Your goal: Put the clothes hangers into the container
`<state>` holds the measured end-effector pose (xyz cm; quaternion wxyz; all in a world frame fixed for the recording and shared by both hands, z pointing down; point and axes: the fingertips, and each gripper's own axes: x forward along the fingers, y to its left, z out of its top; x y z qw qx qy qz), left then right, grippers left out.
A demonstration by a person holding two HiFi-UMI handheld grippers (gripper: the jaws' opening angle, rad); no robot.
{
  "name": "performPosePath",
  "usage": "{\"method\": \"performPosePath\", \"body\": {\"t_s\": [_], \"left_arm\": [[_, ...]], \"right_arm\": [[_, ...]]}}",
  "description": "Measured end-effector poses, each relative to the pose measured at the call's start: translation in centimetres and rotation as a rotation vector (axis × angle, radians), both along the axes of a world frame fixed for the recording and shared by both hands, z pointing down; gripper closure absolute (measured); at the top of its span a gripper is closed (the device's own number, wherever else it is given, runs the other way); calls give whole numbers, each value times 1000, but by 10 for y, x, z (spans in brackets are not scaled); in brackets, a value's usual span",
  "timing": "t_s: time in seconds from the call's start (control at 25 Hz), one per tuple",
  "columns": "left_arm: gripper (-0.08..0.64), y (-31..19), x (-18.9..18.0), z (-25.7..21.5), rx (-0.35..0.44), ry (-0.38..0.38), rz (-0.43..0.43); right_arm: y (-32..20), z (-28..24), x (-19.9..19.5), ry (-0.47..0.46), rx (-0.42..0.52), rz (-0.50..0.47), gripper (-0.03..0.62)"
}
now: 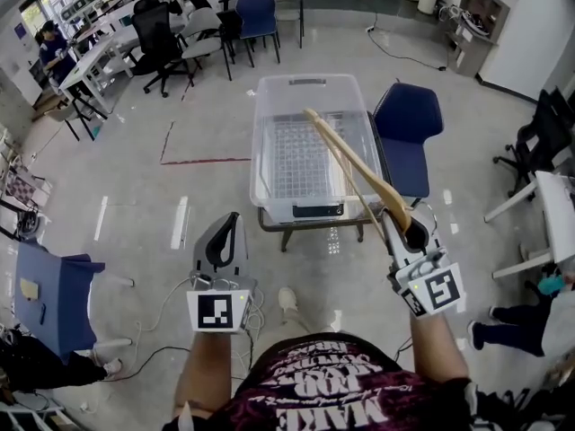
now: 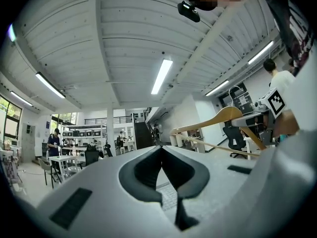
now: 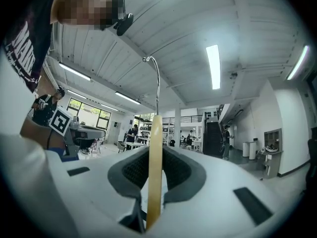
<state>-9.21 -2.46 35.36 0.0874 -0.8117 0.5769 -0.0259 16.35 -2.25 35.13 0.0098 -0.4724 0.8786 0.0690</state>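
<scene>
look: hanger (image 1: 346, 153) is light wood, thin, curved (silver hook on top) | points: long way runs 5 to 11 o'clock | where: above clear container (image 1: 259, 151), low end pinched by right gripper (image 1: 402, 230) | left gripper (image 1: 226, 233): jaws together, empty

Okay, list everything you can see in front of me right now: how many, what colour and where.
container: one, clear plastic, on a low stand straight ahead
hanger: one, light wood with a metal hook, slanting over the container's right side
blue chairs: three; one right of the container, one at lower left, one far back
black office chair: one, far back left
red tape: lines on the floor, left of the container
left gripper: one, white and grey, jaws together, empty
right gripper: one, white and grey, jaws closed on the hanger
</scene>
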Motion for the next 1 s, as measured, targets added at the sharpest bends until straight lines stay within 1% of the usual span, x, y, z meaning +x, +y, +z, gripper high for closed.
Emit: {"method": "performPosePath", "body": {"t_s": [0.16, 0.48, 1.0], "left_arm": [[555, -19, -3, 4, -6, 1, 8], [555, -43, 6, 5, -22, 5, 25], [555, -66, 9, 11, -39, 4, 45]], "right_arm": [[-18, -1, -2, -9, 0, 3, 534], [-39, -1, 3, -16, -12, 2, 534], [-61, 3, 1, -23, -30, -9, 534]]}}
